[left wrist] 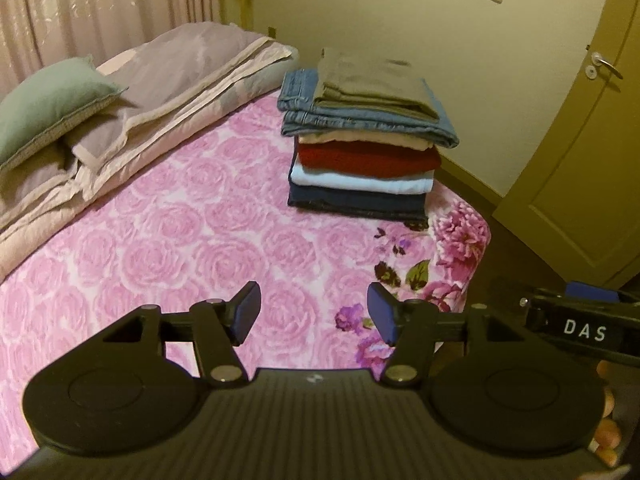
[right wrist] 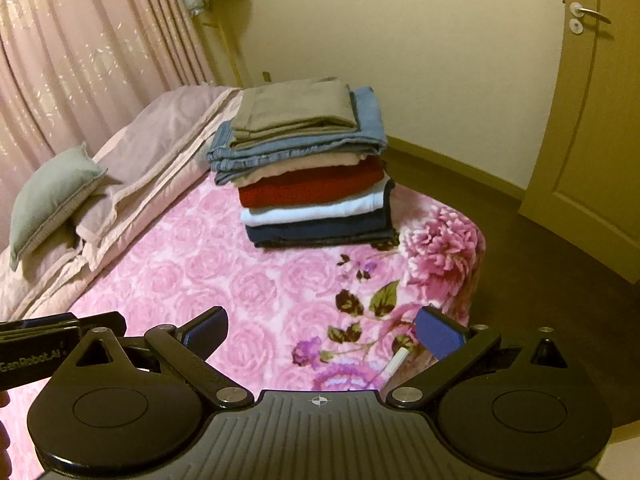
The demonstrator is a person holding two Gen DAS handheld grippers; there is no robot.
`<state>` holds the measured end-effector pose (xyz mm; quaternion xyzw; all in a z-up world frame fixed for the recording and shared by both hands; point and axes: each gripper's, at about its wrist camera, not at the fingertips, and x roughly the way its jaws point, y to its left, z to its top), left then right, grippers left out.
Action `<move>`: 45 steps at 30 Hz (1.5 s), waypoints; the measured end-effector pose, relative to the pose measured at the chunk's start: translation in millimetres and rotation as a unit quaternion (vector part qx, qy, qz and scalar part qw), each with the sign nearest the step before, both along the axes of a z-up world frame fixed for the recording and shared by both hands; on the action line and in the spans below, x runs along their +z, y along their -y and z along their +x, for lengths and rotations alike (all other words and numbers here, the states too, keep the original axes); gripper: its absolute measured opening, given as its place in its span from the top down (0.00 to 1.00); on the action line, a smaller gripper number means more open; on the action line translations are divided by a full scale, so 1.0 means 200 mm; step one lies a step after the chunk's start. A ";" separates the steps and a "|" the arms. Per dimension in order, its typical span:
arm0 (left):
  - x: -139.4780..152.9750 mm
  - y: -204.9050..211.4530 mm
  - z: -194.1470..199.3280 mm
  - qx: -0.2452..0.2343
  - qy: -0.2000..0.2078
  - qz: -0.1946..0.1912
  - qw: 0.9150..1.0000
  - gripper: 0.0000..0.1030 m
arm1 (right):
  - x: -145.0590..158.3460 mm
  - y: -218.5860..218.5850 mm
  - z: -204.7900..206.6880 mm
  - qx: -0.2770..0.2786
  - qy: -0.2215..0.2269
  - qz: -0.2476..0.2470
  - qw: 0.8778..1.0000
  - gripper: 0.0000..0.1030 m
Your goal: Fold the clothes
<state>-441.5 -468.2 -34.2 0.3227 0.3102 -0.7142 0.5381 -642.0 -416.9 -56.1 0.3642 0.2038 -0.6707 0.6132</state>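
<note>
Pink rose-print blanket (left wrist: pixel 180 248) covers the bed, with bigger purple and magenta flowers printed toward its near right corner. Cream wall behind, pink curtain (left wrist: pixel 100 0) at the left, door (right wrist: pixel 592 120) with a metal handle at the right, dark floor beside the bed.

Stack of folded clothes (left wrist: pixel 364 140) sits on the blanket near the bed's right edge, toward the far end. Top to bottom as I read it: khaki piece, light blue jeans, beige piece, red knit, white piece, dark navy at the base. Stack stands fairly square, the jeans overhanging the layers beneath.

Folded lilac and cream quilt (left wrist: pixel 160 92) lies along the far left of the bed, with a grey-green pillow (left wrist: pixel 48 104) leaning on it.

My left hand-held gripper (left wrist: pixel 314 314) hangs over the blanket with its blue pads spread wide, nothing between them. My right hand-held gripper (right wrist: pixel 320 336) is likewise spread wide and empty, above the flowered corner. Each shows at the edge of the other's view, so they are side by side. Both are well short of the stack, touching no garment.

A small white stick-like thing (right wrist: pixel 396 362) lies on the blanket just inside my right pad; I cannot tell what it is.
</note>
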 end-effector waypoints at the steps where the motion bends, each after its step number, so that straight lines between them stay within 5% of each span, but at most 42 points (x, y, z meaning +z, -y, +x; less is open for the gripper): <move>1: -0.01 -0.01 0.00 0.002 0.000 0.001 1.000 0.46 | -0.01 -0.01 0.00 0.002 0.001 0.002 1.000 0.01; 19: -0.10 -0.01 -0.10 0.012 0.007 0.003 1.000 0.46 | -0.08 0.03 -0.08 0.015 0.000 0.015 1.000 0.01; 45: -0.25 0.27 -0.21 0.027 0.022 0.018 0.999 0.46 | -0.23 0.33 -0.16 0.023 0.006 0.049 0.999 0.01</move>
